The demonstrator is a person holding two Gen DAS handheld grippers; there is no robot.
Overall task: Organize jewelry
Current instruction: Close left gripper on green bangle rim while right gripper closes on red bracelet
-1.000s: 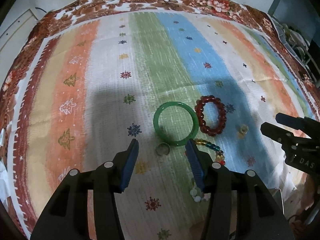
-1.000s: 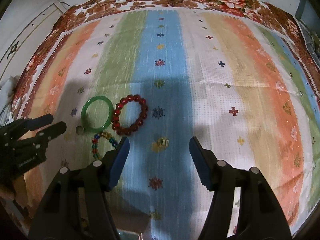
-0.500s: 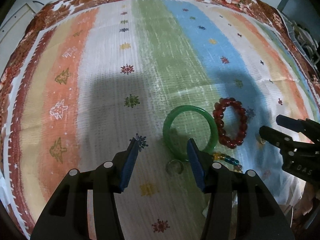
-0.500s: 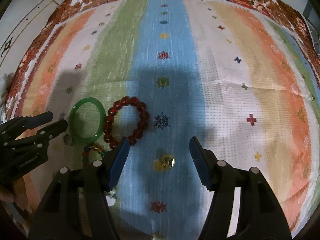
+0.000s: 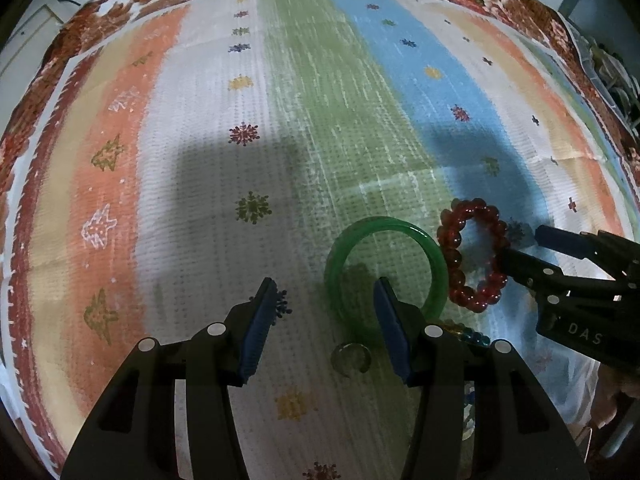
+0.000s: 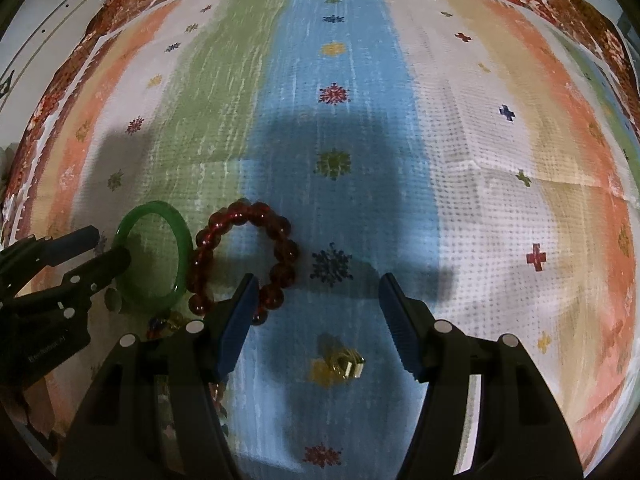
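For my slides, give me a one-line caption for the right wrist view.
Open right gripper poised above a gold ring on the striped cloth, red bead bracelet alongside.

The striped tablecloth [image 5: 168, 208] is woven cloth, matt and coarsely textured. At five o'clock of its centre lies a green bangle [image 5: 434, 264], smooth, glossy and translucent like jade or glass. At three o'clock of it, the red bead bracelet [image 5: 460, 276] shines glassily. The small ring [image 5: 351, 358] looks like dull metal. The gold ring [image 6: 344, 362] glints metallic.
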